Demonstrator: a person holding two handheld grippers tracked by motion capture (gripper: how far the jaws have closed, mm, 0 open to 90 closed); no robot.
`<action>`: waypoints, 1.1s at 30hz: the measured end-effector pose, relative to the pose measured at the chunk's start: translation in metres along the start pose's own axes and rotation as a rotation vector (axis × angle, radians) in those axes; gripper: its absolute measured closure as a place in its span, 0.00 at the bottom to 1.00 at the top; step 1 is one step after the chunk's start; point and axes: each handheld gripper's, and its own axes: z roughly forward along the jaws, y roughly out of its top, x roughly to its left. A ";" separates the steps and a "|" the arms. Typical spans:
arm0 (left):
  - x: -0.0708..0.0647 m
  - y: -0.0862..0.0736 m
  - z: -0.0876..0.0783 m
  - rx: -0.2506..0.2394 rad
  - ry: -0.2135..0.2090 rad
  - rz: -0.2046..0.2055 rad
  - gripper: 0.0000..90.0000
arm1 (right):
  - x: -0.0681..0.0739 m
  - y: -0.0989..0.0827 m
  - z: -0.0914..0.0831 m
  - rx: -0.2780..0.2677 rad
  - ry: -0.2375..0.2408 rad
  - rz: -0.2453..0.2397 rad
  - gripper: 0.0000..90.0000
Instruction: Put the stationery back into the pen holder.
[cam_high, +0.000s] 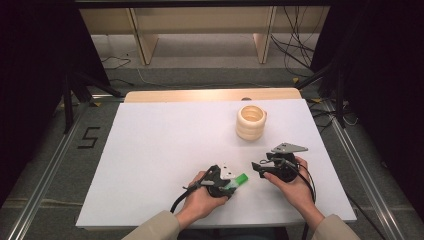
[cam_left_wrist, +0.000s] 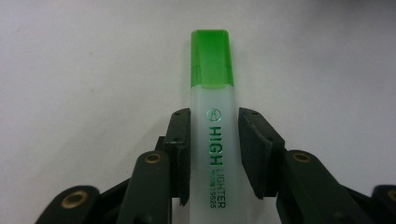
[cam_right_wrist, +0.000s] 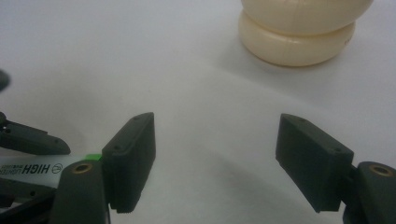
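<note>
A green highlighter (cam_left_wrist: 212, 93) with a translucent white body and a green cap lies on the white table (cam_high: 165, 145), near its front edge. My left gripper (cam_left_wrist: 214, 122) is shut on the barrel, one pad pressing each side, and the cap sticks out past the fingertips. From above, the highlighter (cam_high: 239, 180) points right out of the left gripper (cam_high: 231, 183). My right gripper (cam_high: 258, 167) hovers just to its right, open, with nothing between its jaws (cam_right_wrist: 217, 135). The highlighter's printed barrel (cam_right_wrist: 32, 170) shows at the lower left of the right gripper view.
A cream ribbed holder (cam_high: 251, 121), shaped like stacked rings with an open top, stands at the back right of the table; its base (cam_right_wrist: 299, 42) sits ahead of the right gripper. Cables and wooden shelf legs lie beyond the far edge.
</note>
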 end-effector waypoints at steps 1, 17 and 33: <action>0.000 0.000 0.000 -0.001 0.001 -0.002 0.73 | 0.000 0.000 0.000 0.000 0.001 0.000 0.33; -0.001 -0.003 -0.001 -0.021 0.010 -0.024 0.74 | -0.001 0.000 0.000 -0.011 0.000 0.015 0.31; 0.002 -0.003 -0.003 -0.051 0.017 -0.019 0.74 | -0.003 -0.001 -0.001 -0.019 0.018 0.040 0.26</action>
